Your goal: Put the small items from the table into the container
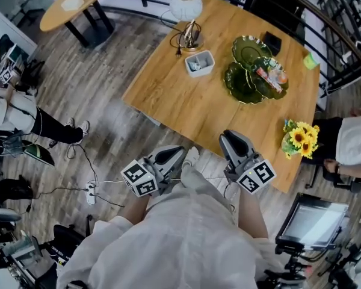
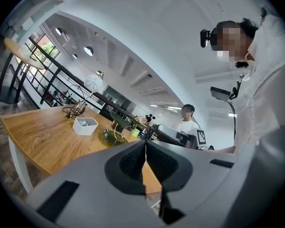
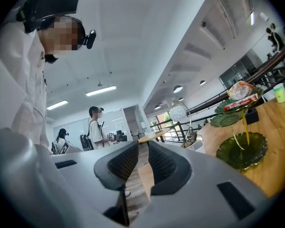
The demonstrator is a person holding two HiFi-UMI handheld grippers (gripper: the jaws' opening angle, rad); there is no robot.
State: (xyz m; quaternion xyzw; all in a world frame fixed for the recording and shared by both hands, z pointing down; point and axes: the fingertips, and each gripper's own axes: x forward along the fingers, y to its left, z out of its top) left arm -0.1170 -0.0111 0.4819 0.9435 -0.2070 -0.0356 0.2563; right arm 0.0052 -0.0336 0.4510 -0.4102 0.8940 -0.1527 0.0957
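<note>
A white container holding small items stands on the wooden table, beside a lamp. A green tiered dish carries wrapped snacks. A small green item and a black box lie near the far right corner. Both grippers hang at the table's near edge, short of all of these. My left gripper is shut with its pads touching and nothing between them. My right gripper is open, with a narrow empty gap between its pads. The left gripper view shows the container far ahead.
Sunflowers stand at the table's near right corner. A seated person is at the left, another person at the right. A power strip and cables lie on the floor. A monitor stands low right, with a railing behind the table.
</note>
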